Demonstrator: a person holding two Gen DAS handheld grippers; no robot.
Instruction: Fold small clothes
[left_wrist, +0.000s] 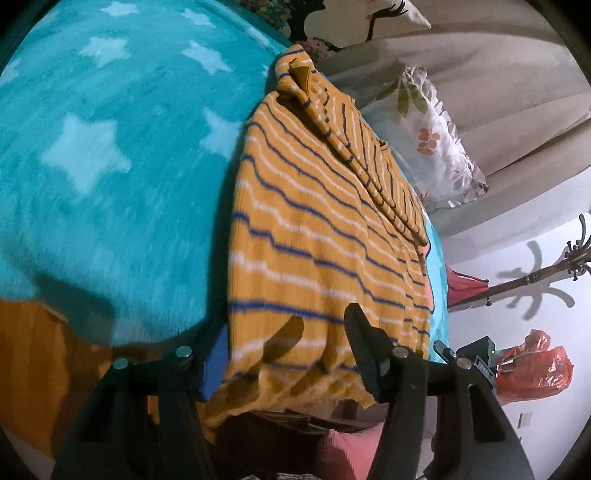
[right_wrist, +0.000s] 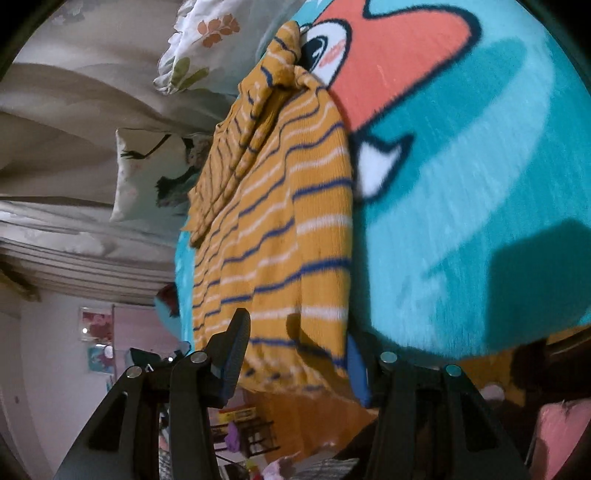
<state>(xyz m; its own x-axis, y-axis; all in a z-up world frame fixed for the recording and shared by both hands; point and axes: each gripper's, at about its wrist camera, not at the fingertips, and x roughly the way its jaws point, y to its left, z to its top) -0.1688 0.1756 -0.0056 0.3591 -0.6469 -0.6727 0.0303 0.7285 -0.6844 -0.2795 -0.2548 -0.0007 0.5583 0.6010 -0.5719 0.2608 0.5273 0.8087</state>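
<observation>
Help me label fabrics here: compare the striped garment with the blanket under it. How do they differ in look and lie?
The striped garment is mustard yellow with thin blue and white stripes; the blanket is teal with pale stars. The garment looks ribbed, the blanket fuzzy. The garment lies rumpled, its near hem hanging over the edge; the blanket lies spread flat. Both are soft cloth.

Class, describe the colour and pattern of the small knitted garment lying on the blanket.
Mustard yellow garment with thin blue and white stripes; clearest in the left wrist view.
</observation>
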